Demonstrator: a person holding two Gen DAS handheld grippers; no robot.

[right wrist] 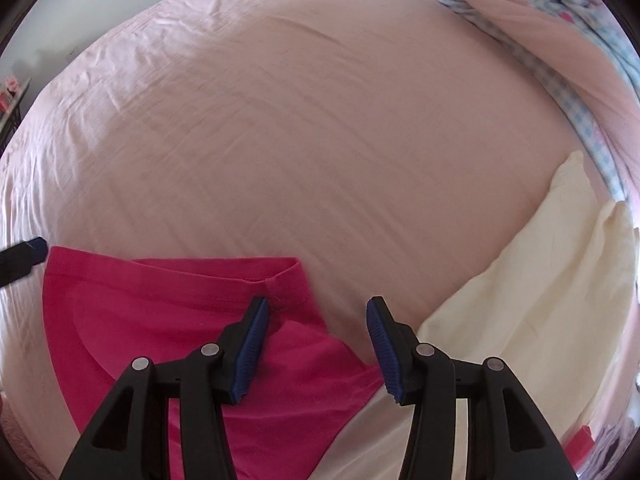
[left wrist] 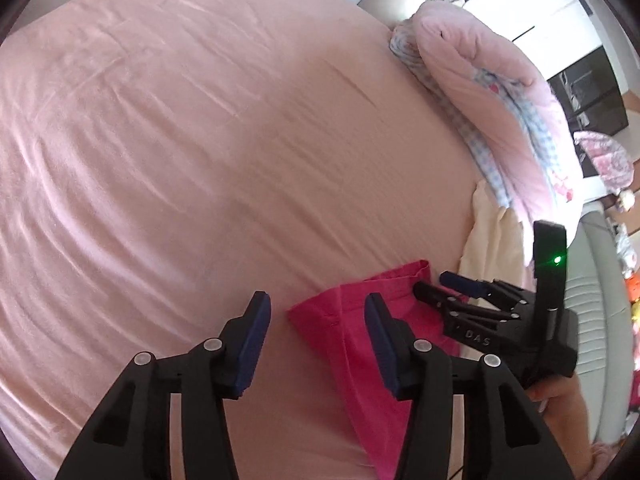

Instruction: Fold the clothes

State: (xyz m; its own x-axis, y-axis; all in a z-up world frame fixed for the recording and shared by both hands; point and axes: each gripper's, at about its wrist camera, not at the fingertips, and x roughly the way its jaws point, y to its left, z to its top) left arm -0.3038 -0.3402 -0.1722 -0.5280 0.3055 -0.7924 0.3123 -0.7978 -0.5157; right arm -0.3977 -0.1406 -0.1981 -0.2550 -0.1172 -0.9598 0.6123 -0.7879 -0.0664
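A wide bed covered by a creased pale pink cotton sheet point(left wrist: 208, 128) fills both wrist views and stretches far ahead of each hand-held gripper. Along its edge, beyond and to the right of the right hand-held gripper point(right wrist: 316, 340), lies a bulky rolled pink quilt with a blue-and-white checked lining point(left wrist: 492, 108). Nearer, just right of that hand-held gripper, a flat cream fabric piece point(right wrist: 532, 280) rests on the sheet, its lower corner close to the right finger.

The task's thing, a bright magenta knit garment point(right wrist: 168, 320), lies spread flat on the bed directly under and to the left of the right hand-held gripper, with its seamed hem running just ahead of the left blue pad. In the left wrist view the same garment sits below and to the right of the left hand-held gripper point(left wrist: 316, 344), reaching under its right finger.

The left hand-held gripper is released, its blue-padded jaws parted with only bare sheet and the garment's edge showing between them, nothing pinched. The right hand-held gripper is also released, jaws apart above the garment's right corner and the sheet, pads clear of the cloth. A person's hand point(left wrist: 556, 396) holds the black body of the right hand-held gripper, on which a small green light glows
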